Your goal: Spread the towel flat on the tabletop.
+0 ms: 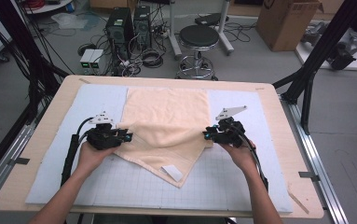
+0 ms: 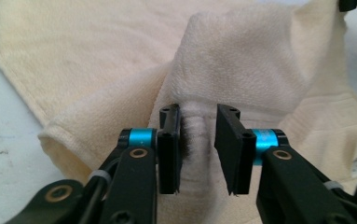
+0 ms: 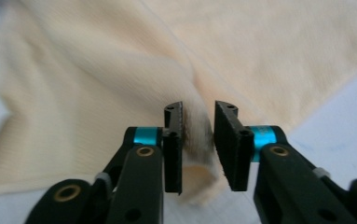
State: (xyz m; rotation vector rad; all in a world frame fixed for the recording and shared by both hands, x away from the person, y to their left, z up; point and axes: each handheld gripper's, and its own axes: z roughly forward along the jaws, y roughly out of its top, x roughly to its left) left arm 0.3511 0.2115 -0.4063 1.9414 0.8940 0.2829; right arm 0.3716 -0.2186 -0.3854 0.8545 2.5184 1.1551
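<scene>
In the high view, a cream towel (image 1: 167,123) is seen spread on the pale mat (image 1: 241,177) of the worktop (image 1: 283,121), its near part folded back so that a corner with a white label (image 1: 172,172) points toward the person. The left tongs (image 1: 128,136) are placed at the towel's left fold, the right tongs (image 1: 206,135) at its right fold.

In the left gripper view, the left tongs (image 2: 198,149) are seen parted narrowly, with a pinched ridge of terry standing between the jaws; a gap is left on one side, so no firm grip is judged.

In the right gripper view, the right tongs (image 3: 198,147) are likewise slightly parted around a folded edge.

The towel is judged light, soft and limp; it would sag and slide, so the thick hemmed edges or corners are best pinched.
</scene>
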